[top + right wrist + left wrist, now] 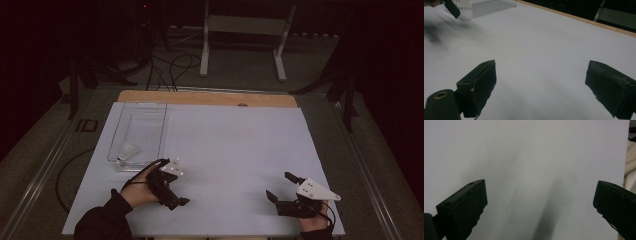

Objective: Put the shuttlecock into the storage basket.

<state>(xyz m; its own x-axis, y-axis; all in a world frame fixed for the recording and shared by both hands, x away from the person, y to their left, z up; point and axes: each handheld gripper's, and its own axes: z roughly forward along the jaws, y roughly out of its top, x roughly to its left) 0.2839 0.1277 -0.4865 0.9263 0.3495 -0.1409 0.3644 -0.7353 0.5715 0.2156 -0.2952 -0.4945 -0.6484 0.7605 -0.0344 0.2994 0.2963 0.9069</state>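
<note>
From above, the white surface (225, 150) carries a clear tray (137, 131) with a shuttlecock (129, 150) at its near end, just beyond my left gripper (172, 185). My right gripper (284, 190) is well apart from the tray. Each gripper view shows my fingers (464, 207) spread wide, empty.

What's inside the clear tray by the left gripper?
A white shuttlecock lies at the near end of the clear tray. The rest looks empty, and nothing covers it. The left gripper is outside it.

Table (225, 150) covered by white sheet, wooden edge showing at far side. Clear plastic tray (150, 107) at far left on sheet, shuttlecock (129, 150) inside near end.
</note>
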